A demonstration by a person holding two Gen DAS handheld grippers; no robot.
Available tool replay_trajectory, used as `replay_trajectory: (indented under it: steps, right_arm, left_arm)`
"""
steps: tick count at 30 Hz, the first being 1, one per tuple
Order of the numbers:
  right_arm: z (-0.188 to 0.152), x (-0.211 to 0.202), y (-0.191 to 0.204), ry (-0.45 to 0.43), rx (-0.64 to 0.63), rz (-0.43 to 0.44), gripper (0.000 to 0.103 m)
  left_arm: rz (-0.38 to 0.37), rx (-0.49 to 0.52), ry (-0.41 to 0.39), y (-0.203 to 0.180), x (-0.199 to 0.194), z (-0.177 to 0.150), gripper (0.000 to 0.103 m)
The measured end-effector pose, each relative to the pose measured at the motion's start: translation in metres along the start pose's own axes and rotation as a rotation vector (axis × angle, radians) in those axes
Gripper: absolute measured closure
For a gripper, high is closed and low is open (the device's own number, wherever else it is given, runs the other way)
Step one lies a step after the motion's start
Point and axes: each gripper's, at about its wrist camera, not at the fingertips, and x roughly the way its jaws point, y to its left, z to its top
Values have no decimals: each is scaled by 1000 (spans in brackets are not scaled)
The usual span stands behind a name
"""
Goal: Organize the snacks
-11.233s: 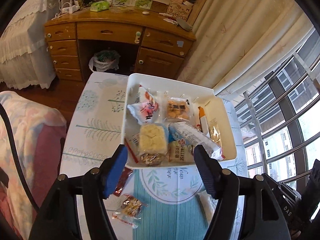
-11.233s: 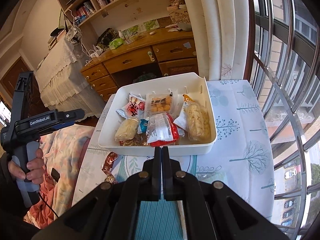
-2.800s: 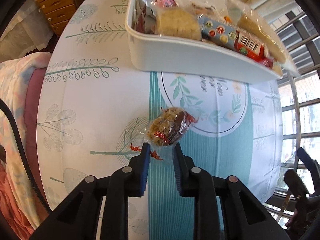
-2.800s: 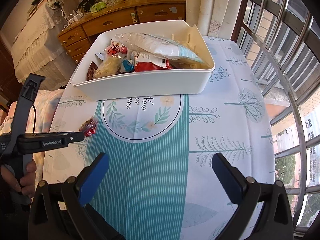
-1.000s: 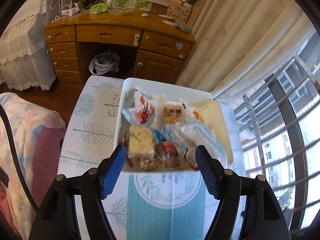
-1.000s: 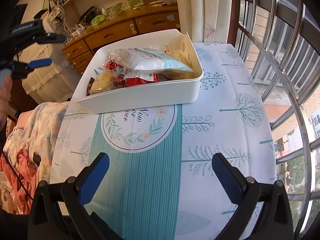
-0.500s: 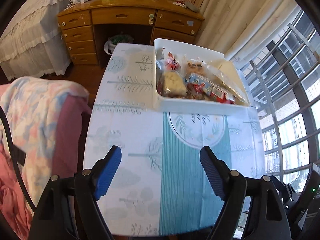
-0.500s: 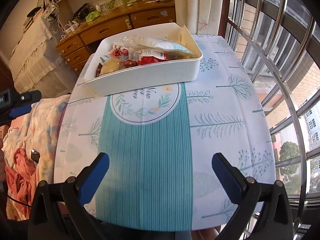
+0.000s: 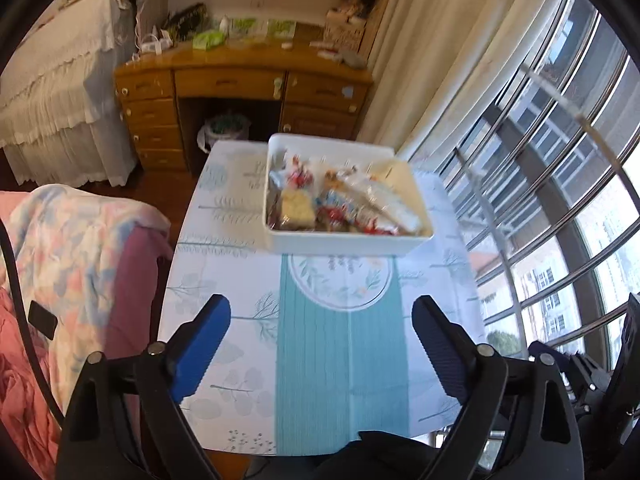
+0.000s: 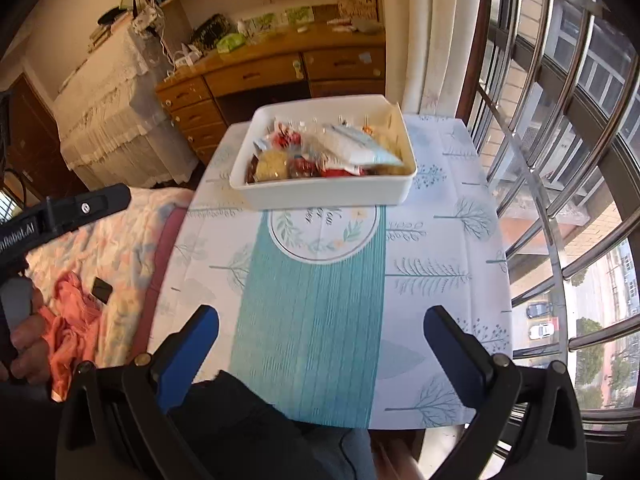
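A white bin (image 9: 344, 243) (image 10: 332, 196) stands at the far end of the table, filled with several snack packs (image 9: 340, 206) (image 10: 320, 156). My left gripper (image 9: 320, 344) is open and empty, held back over the table's near edge, far from the bin. My right gripper (image 10: 320, 344) is open and empty, also above the near edge. The left gripper's body shows at the left of the right wrist view (image 10: 68, 210), held in a hand.
The table carries a white and teal cloth (image 9: 336, 352) (image 10: 316, 300) with tree prints. A bed with a floral blanket (image 9: 68, 248) lies left. A wooden desk (image 9: 240, 88) stands behind the table. Window bars (image 10: 560, 160) and curtains run along the right.
Both grippers have drawn back and up from the table toward its near edge. Both stay open and empty. The bin looks smaller and farther away.
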Motion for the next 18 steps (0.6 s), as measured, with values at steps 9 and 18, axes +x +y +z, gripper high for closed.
replay_trajectory:
  steps: [9, 18]
  right_arm:
    - [-9, -25, 6, -107, -26, -40, 0]
    - [-19, -32, -7, -143, 2, -41, 0]
  left_arm:
    - [78, 26, -28, -31, -17, -22, 1]
    - [115, 21, -35, -42, -18, -35, 1]
